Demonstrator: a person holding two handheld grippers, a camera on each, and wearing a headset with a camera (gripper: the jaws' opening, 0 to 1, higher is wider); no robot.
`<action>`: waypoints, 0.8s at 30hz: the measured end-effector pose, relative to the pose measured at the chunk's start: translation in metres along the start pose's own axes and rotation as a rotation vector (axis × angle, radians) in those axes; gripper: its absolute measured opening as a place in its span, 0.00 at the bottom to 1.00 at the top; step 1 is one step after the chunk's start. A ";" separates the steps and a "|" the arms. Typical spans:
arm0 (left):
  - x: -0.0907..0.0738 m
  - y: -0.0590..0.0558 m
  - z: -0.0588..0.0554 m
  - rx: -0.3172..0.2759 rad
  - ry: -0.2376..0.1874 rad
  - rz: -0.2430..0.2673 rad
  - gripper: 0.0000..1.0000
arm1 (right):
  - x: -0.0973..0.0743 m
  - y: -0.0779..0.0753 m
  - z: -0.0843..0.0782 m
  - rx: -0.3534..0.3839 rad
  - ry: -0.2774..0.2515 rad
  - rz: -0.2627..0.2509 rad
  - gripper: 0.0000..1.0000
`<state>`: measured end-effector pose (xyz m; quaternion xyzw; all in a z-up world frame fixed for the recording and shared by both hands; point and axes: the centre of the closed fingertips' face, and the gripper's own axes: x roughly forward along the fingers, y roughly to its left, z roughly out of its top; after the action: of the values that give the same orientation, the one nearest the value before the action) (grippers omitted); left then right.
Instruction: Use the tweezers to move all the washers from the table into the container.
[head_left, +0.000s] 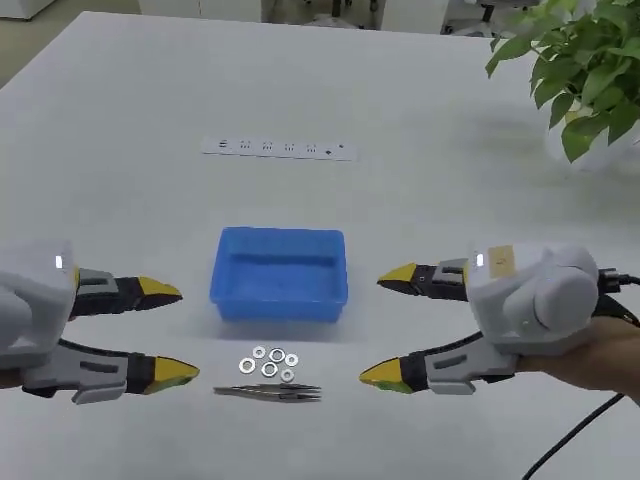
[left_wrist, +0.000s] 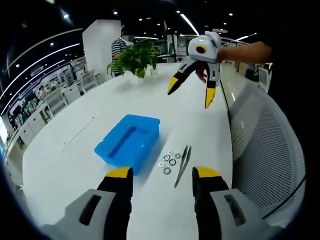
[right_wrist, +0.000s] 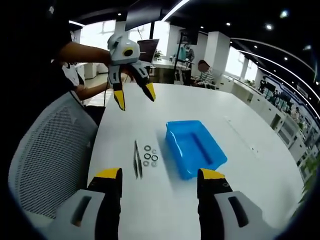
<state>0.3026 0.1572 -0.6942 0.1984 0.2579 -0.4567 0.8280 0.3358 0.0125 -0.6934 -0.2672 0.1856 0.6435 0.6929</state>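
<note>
Fingers (head_left: 160, 291) parted wide on the left gripper (head_left: 170, 332) and likewise on the right gripper (head_left: 388, 327), with nothing clasped by either. Holds the 2 grippers level and low over the table (head_left: 120, 200), yellow tips aimed inward at one another. In the head view, left at about 8 o'clock of the blue container (head_left: 278, 303), right at about 4 o'clock.

Looks like a ready stance flanking the parts, probably chosen to leave the middle unobstructed and within equal reach of either side.

Finds the container at centre, open side up and bare inside, set just past the washers (head_left: 268, 363), likely to make each carry short. Counts about 6 washers in a tight cluster at 6 o'clock of the container, near its front wall yet apart from it. Finds the tweezers (head_left: 268, 392) flat on the table at 6 o'clock of the cluster, just beside it, lying crosswise, untouched.

Judges the task not yet begun: no washer in the container. Needs 1 gripper to drop and pinch the tweezers first, a thin, flat thing likely hard to lift off a smooth top.

Shows a hand (head_left: 600, 365) behind the right gripper, wrist roughly level, cable (head_left: 570, 440) trailing toward 5 o'clock.
</note>
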 end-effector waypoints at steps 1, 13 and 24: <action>0.001 0.000 -0.001 0.005 0.005 -0.004 0.52 | 0.002 0.000 0.000 -0.005 0.006 0.006 0.58; 0.021 -0.007 -0.017 0.051 0.085 -0.080 0.44 | 0.031 0.012 -0.010 -0.098 0.073 0.107 0.45; 0.037 -0.015 -0.033 0.103 0.154 -0.156 0.34 | 0.058 0.028 -0.018 -0.150 0.111 0.197 0.34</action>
<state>0.2983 0.1435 -0.7440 0.2546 0.3115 -0.5158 0.7564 0.3156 0.0483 -0.7463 -0.3339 0.2004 0.7046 0.5932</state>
